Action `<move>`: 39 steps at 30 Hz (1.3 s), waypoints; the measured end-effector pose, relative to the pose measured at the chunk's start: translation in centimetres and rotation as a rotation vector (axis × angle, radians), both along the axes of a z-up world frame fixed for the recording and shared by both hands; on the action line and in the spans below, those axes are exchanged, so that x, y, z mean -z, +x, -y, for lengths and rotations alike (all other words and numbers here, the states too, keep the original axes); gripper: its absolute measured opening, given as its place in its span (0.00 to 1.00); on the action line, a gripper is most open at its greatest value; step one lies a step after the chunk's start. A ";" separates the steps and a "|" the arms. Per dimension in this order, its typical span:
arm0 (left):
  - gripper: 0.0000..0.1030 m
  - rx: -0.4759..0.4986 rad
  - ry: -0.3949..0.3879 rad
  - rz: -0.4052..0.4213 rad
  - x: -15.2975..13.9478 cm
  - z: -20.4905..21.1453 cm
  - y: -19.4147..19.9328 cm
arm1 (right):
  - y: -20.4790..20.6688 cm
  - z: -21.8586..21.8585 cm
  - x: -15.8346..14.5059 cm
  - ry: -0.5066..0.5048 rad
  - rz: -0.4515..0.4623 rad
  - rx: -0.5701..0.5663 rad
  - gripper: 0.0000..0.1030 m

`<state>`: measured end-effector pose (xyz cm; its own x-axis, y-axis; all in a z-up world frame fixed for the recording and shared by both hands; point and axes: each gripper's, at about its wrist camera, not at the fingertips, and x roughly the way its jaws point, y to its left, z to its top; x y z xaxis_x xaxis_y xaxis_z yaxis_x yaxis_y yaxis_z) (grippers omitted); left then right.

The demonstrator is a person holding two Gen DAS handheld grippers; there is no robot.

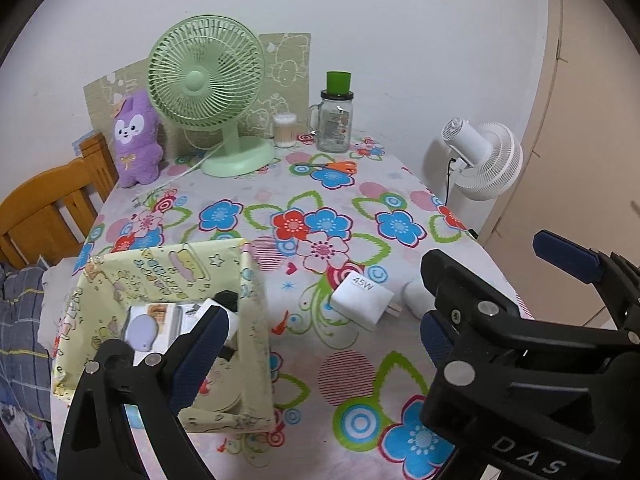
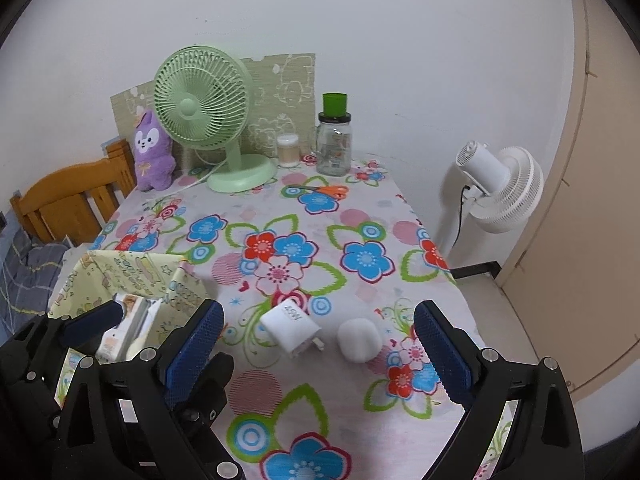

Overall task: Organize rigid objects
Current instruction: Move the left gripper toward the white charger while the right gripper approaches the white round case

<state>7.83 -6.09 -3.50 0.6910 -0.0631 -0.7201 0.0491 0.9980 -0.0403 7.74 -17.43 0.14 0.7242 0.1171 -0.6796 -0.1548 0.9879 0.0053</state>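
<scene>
A white 45W charger (image 1: 362,294) (image 2: 290,326) lies on the flowered tablecloth, with a white rounded case (image 2: 359,339) (image 1: 416,298) just right of it. A yellow patterned box (image 1: 248,320) (image 2: 120,272) at the front left holds a few small items, among them a lilac piece (image 1: 141,330). My left gripper (image 1: 320,328) is open and empty, its left finger over the box. My right gripper (image 2: 320,350) is open and empty, its fingers on either side of the charger and case and nearer the camera. It also shows in the left wrist view (image 1: 500,276).
At the back stand a green desk fan (image 1: 206,88), a purple plush (image 1: 136,140), a cotton swab tub (image 1: 285,130) and a glass jar with a green cup on it (image 1: 336,120). Orange scissors (image 1: 330,166) lie nearby. A white floor fan (image 2: 500,184) stands right of the table, a wooden chair (image 1: 52,208) left.
</scene>
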 end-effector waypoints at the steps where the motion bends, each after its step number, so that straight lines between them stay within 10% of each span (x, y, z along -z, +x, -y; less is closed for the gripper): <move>1: 0.95 0.003 0.001 0.001 0.0 0.2 0.1 | 0.1 0.3 0.1 0.000 0.001 0.003 0.95; 39: 0.93 0.029 0.039 -0.048 5.6 5.6 4.8 | 4.0 6.4 6.1 -0.007 -0.064 0.051 0.95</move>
<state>12.60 -11.69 -9.14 0.6536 -0.0538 -0.7550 0.0772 0.9970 -0.0042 11.79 -23.87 -5.97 0.6840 0.0763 -0.7255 -0.1035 0.9946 0.0070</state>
